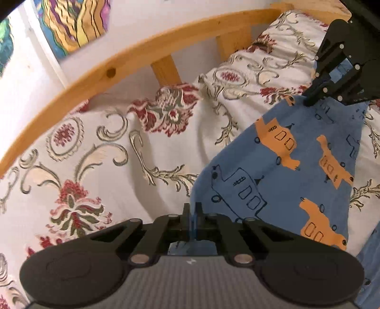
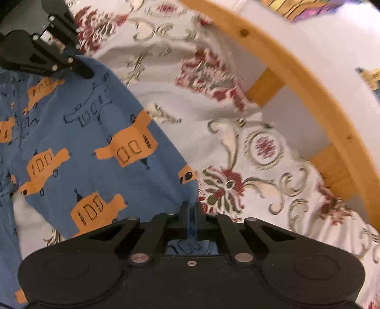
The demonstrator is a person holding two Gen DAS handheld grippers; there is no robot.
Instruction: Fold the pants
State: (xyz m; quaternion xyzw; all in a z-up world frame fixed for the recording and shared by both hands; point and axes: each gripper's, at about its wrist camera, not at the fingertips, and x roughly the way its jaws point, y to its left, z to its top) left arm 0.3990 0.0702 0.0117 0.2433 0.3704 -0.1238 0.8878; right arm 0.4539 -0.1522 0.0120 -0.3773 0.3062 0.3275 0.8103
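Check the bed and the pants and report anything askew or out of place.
Nothing damaged or spilled. The floral bedspread is rumpled near the wooden bed rail. The blue pants hang stretched between the left gripper and right gripper, both clamped on fabric.

A: Tally, pants?
B: One pair of pants [image 1: 296, 166], blue with orange trucks.
A: Grippers?
B: Two. Left gripper [image 1: 192, 214], right gripper [image 2: 192, 211], each with two jaws.
A: Bedding?
B: One floral cover [image 1: 95, 154], one wooden rail [image 1: 133, 59].
A: Wall?
B: One bright picture [image 1: 71, 21].
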